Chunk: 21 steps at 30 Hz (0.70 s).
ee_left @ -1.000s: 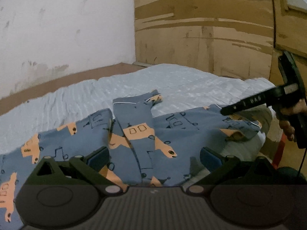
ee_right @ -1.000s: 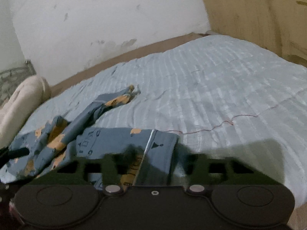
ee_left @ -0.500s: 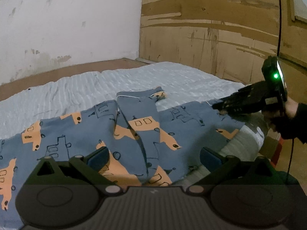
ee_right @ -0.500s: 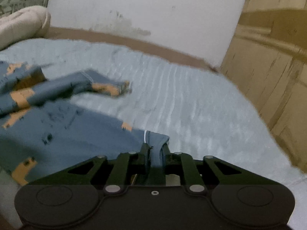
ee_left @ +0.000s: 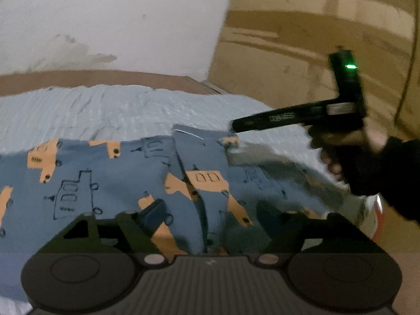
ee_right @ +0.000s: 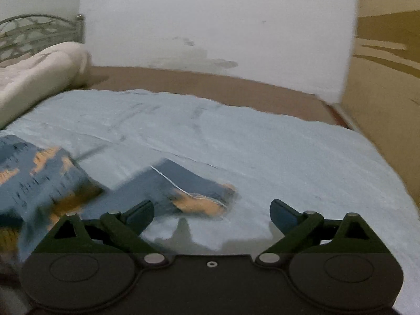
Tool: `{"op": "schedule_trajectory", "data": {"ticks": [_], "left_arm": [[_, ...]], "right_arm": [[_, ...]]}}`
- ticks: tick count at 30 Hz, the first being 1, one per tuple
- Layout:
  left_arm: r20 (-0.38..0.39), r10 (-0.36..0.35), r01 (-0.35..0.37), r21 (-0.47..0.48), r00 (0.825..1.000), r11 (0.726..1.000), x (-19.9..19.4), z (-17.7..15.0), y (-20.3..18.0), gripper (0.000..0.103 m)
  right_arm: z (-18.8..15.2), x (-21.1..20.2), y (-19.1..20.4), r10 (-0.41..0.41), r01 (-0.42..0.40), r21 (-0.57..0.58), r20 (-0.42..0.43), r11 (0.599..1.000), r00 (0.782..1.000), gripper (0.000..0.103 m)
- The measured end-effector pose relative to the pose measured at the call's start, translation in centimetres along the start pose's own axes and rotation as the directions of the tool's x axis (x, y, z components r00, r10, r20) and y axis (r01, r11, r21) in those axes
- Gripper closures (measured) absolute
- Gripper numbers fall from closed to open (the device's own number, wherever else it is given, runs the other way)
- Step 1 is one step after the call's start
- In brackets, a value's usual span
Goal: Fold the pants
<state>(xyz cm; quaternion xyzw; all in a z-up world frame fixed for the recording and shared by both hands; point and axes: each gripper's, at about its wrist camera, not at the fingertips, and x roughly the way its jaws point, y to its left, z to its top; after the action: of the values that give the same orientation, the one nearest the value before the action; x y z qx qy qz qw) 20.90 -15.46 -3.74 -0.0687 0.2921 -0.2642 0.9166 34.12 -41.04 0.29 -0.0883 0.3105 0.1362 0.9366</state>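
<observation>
Blue pants (ee_left: pixel 105 178) with orange truck prints lie on a light blue bedspread (ee_left: pixel 105 110). My left gripper (ee_left: pixel 212 215) is open and hovers low over the pants near a crease. In the left wrist view the right gripper (ee_left: pixel 236 126) is held above the far leg end. In the right wrist view my right gripper (ee_right: pixel 211 212) is open and empty, just above the bedspread (ee_right: pixel 262 144). A folded leg end (ee_right: pixel 189 189) lies just beyond its left finger. More of the pants (ee_right: pixel 34 178) lies at the left, blurred.
A cream pillow (ee_right: pixel 34 73) and a metal headboard (ee_right: pixel 34 31) are at the far left. A white wall (ee_right: pixel 210 26) backs the bed. A wooden wardrobe (ee_left: pixel 315 39) stands at the right. The bed's near right edge (ee_left: pixel 367 210) drops off.
My right gripper was shut on a leg edge half a second ago; now it is open and the cloth lies on the bed. It has swung leftward over the far leg end.
</observation>
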Motion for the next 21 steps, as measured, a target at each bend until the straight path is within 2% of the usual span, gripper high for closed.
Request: {"op": "schedule_trajectory", "data": {"ticks": [2, 3, 4, 7, 9, 11, 15, 16, 17, 18, 19, 20, 21], "left_arm": [[0.012, -0.008, 0.009, -0.042, 1.000, 0.999, 0.0, 0.0, 0.5, 0.030], [0.020, -0.011, 0.012, -0.052, 1.000, 0.999, 0.0, 0.0, 0.6, 0.036], [0.025, -0.014, 0.015, -0.058, 1.000, 0.998, 0.0, 0.0, 0.6, 0.038], [0.010, -0.034, 0.034, -0.066, 0.999, 0.997, 0.4, 0.0, 0.6, 0.042], [0.005, -0.038, 0.039, -0.060, 0.999, 0.997, 0.5, -0.1, 0.3, 0.049], [0.008, -0.040, 0.040, -0.040, 0.999, 0.998, 0.6, -0.2, -0.1, 0.049], [-0.014, -0.039, 0.039, -0.007, 0.999, 0.999, 0.8, -0.5, -0.8, 0.049], [-0.026, -0.033, 0.033, -0.001, 0.999, 0.999, 0.9, -0.5, -1.0, 0.049], [-0.043, -0.030, 0.030, 0.002, 0.999, 1.000, 1.1, -0.5, -1.1, 0.057], [-0.058, -0.031, 0.031, -0.001, 0.998, 1.000, 1.3, -0.5, -1.1, 0.069], [-0.074, -0.030, 0.030, -0.008, 0.997, 1.000, 1.4, -0.5, -1.0, 0.074], [-0.088, -0.021, 0.020, -0.015, 0.996, 1.000, 1.6, -0.4, -1.0, 0.080], [-0.096, -0.011, 0.009, -0.021, 0.995, 1.000, 1.7, -0.4, -0.9, 0.087]], "right_arm": [[1.7, 2.4, 1.8, 0.031, -0.031, -0.014, -0.031, 0.999, 0.999, 0.020], [2.5, 3.5, 2.7, 0.039, -0.040, -0.022, -0.045, 0.999, 0.998, 0.027], [3.2, 4.7, 3.5, 0.047, -0.049, -0.031, -0.064, 0.998, 0.997, 0.034], [4.5, 7.9, 5.5, 0.044, -0.051, -0.048, -0.137, 0.998, 0.990, 0.047], [4.7, 9.6, 6.3, 0.024, -0.035, -0.058, -0.180, 0.998, 0.983, 0.049], [5.1, 11.6, 6.9, -0.001, -0.009, -0.049, -0.213, 0.999, 0.977, 0.049], [5.6, 12.8, 6.5, 0.039, -0.033, 0.028, -0.237, 0.999, 0.971, 0.045], [5.6, 13.1, 6.6, 0.029, -0.024, 0.020, -0.252, 1.000, 0.967, 0.048], [5.5, 13.4, 6.7, 0.012, -0.012, 0.000, -0.270, 1.000, 0.963, 0.051], [5.4, 13.4, 6.8, -0.004, -0.001, -0.019, -0.276, 1.000, 0.961, 0.063], [5.2, 13.2, 6.8, -0.021, 0.013, -0.030, -0.270, 0.999, 0.963, 0.077], [5.2, 12.8, 6.5, -0.018, 0.013, -0.020, -0.259, 1.000, 0.966, 0.083], [5.2, 12.3, 6.1, 0.002, -0.001, 0.002, -0.249, 1.000, 0.968, 0.095]]}}
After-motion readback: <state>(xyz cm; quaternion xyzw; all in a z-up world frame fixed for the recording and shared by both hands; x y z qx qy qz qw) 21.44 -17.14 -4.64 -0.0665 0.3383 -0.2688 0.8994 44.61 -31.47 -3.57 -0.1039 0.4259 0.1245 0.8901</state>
